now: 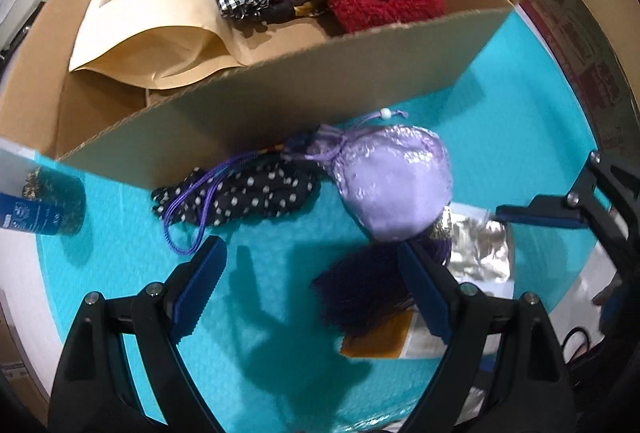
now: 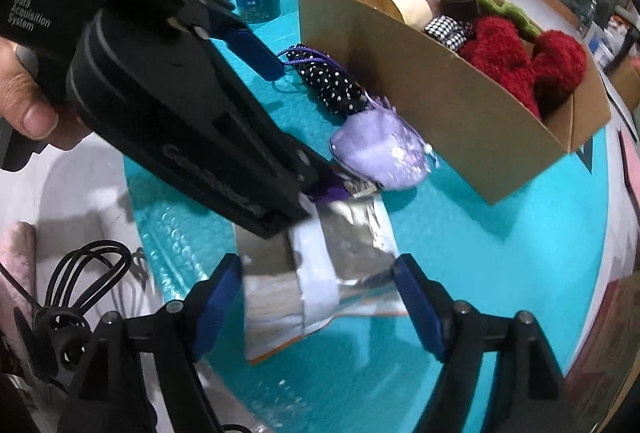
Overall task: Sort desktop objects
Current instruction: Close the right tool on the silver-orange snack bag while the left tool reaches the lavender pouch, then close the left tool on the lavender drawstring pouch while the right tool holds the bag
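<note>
- My left claw [image 1: 312,289] gapes wide over the teal mat [image 1: 280,353], gripping nothing; the lilac pouch [image 1: 394,181] lies at one o'clock just past its tips.
- My right claw [image 2: 318,297] is equally wide, straddling the foil packet [image 2: 352,233] without pinching it.
- The box [image 1: 280,89] stands at twelve o'clock behind the pouch.

From my left wrist view, the blue canister [image 1: 38,207] runs off the left edge, its label print too small to read. The purple tassel [image 1: 364,289] is partly hidden behind the left gripper [image 1: 316,291] finger. In my right view that gripper covers the silver packet [image 2: 344,233]'s top corner, and the packet blurs near my pads.
</note>
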Tool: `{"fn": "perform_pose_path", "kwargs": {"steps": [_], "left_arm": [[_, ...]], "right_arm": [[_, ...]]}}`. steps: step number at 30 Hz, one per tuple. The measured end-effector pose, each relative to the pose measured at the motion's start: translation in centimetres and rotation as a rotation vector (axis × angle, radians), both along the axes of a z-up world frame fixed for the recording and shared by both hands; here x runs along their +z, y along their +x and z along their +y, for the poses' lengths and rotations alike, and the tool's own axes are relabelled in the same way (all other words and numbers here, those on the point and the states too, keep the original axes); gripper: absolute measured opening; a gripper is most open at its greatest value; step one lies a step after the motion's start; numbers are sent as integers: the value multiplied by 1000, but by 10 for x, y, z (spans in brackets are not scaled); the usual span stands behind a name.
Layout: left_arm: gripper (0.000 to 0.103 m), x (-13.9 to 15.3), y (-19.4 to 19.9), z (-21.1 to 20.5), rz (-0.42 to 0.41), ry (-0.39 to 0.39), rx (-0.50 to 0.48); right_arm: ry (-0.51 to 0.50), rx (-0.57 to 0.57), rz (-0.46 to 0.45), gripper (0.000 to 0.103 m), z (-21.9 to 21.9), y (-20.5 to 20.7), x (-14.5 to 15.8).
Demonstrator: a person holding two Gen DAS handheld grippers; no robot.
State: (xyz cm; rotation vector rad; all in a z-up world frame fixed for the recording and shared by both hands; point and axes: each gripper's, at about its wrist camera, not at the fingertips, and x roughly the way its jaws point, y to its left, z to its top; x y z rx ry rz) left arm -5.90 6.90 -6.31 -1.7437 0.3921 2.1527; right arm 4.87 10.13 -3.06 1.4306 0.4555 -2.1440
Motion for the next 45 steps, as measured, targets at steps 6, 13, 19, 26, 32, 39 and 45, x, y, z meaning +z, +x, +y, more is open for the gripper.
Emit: {"fn": "perform_pose_path", "kwargs": {"steps": [6,13,19,26,32,39,45], "left_arm": [[94,1,-3,5,-8,27,71],[94,14,1,-14,-40,77,155],[94,8,-17,-29,-105,128,281],[94,-14,-28,-11,-184,140,350],[99,-17,-29,-5,-220,174,444],[99,-10,-30,-23,-215,257,590],[102,-25,-34,-23,-297,363,698]], "right_arm": [[37,28,19,83,-1,-8,-12],[-35,9,0,82,13,-11,-18],[-39,-7,9,78,24,-6,-16],[-37,-36,-6,77,39,0,-14],[-32,-46,-2,77,46,5,-13],[-36,-45,-4,77,50,6,-11],[-41,-45,-5,77,54,7,-10]]}}
